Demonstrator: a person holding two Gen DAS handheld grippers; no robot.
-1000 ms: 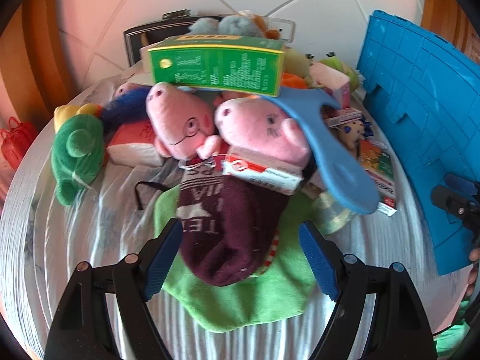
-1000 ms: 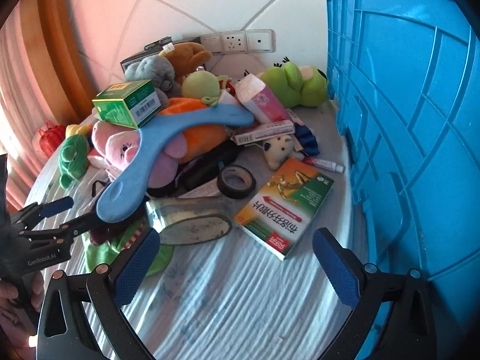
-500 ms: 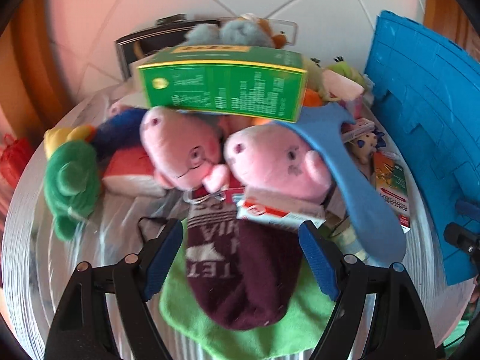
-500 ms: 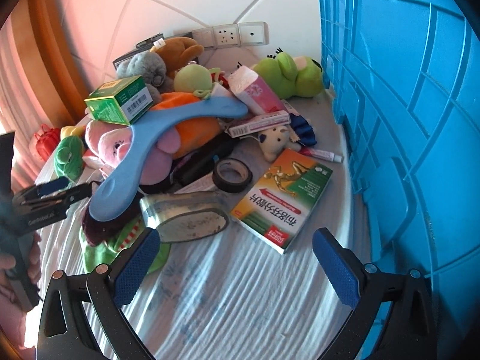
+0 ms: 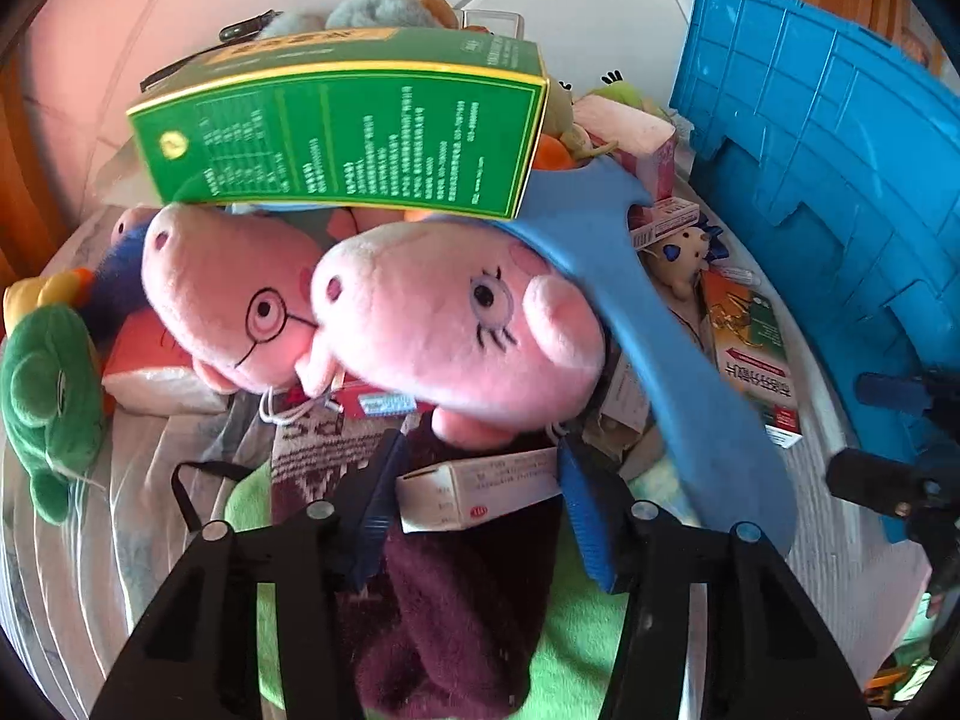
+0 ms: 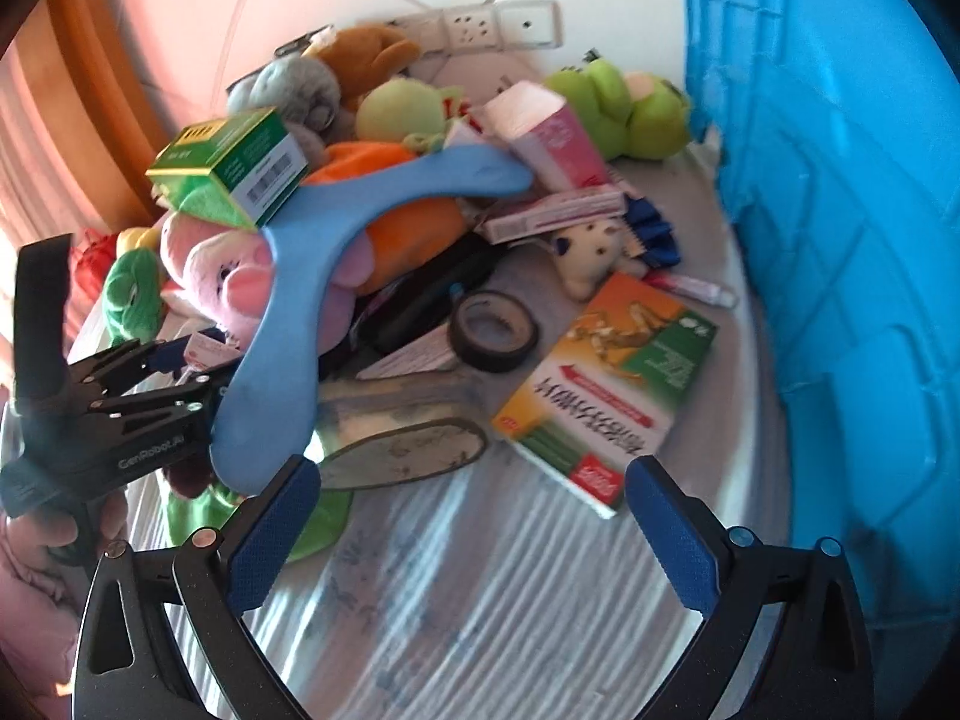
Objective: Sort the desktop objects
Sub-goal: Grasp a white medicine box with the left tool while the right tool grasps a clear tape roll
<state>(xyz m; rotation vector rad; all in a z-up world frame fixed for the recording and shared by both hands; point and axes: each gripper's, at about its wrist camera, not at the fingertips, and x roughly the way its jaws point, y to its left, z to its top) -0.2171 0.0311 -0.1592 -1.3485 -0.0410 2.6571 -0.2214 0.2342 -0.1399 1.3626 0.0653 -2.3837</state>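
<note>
Left gripper point(image 5: 477, 495) is reaching forward, fingers point(image 5: 585, 516) pulled in pretty narrow. Right gripper point(image 6: 474, 534) hangs back with its fingers point(image 6: 672, 540) spread wide, nothing between them.

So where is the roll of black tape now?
In the right wrist view the roll of black tape lies flat near the middle of the table, just left of the orange and green box and below the small spotted toy.

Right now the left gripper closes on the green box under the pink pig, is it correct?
Not quite. The left gripper closes on the small white box under the pink pig, as the left wrist view shows. The green box sits on top of the pile.
</note>
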